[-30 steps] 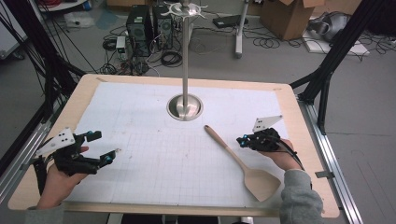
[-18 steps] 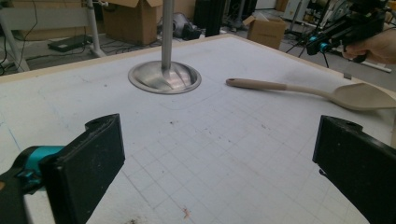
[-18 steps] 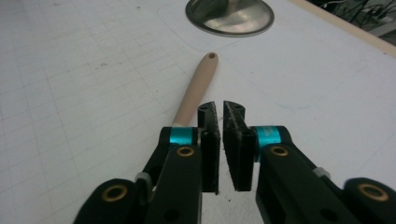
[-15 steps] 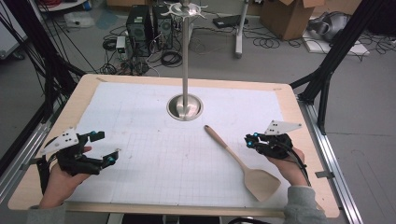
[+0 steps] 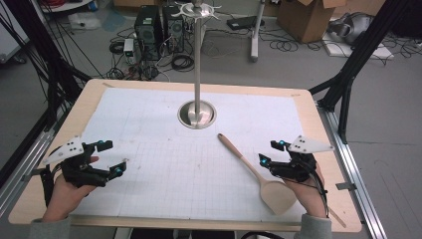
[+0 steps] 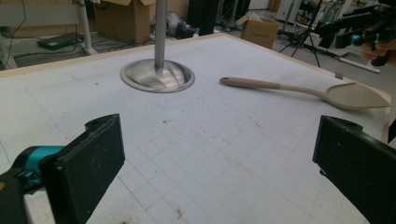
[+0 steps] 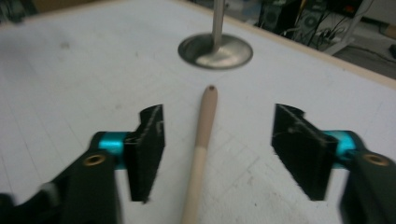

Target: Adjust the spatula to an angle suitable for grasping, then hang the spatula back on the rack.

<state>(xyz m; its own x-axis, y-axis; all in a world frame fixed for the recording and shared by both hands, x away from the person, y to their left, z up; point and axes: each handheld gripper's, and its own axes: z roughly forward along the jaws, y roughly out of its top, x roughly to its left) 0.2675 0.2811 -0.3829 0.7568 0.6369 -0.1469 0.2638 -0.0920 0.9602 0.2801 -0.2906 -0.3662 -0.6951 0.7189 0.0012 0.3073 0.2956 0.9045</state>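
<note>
A wooden spatula [image 5: 249,165] lies flat on the white grid mat, its handle toward the metal stand and its blade [image 5: 276,195] near the front edge. My right gripper [image 5: 268,152] hovers just right of the handle. Its jaws have just been opening and stand open. In the right gripper view the handle [image 7: 204,126] runs along the gap between the jaws of the right gripper [image 7: 222,140], and the pads do not touch it. At the mat's front left, my left gripper [image 5: 113,158] is open with nothing in it. From the open left gripper [image 6: 219,140], the spatula [image 6: 299,88] lies ahead to the right.
A tall metal stand rises from a round base [image 5: 197,115] at the mat's middle back, with hooks at its top [image 5: 197,8]. The base [image 6: 157,75] [image 7: 215,50] lies ahead of both grippers. A wooden rim [image 5: 318,129] borders the mat. Boxes, cables and computers lie on the floor beyond.
My right gripper has shifted right and toward the near edge, and its jaws have opened. The spatula lies where it was. The left gripper has not moved.
</note>
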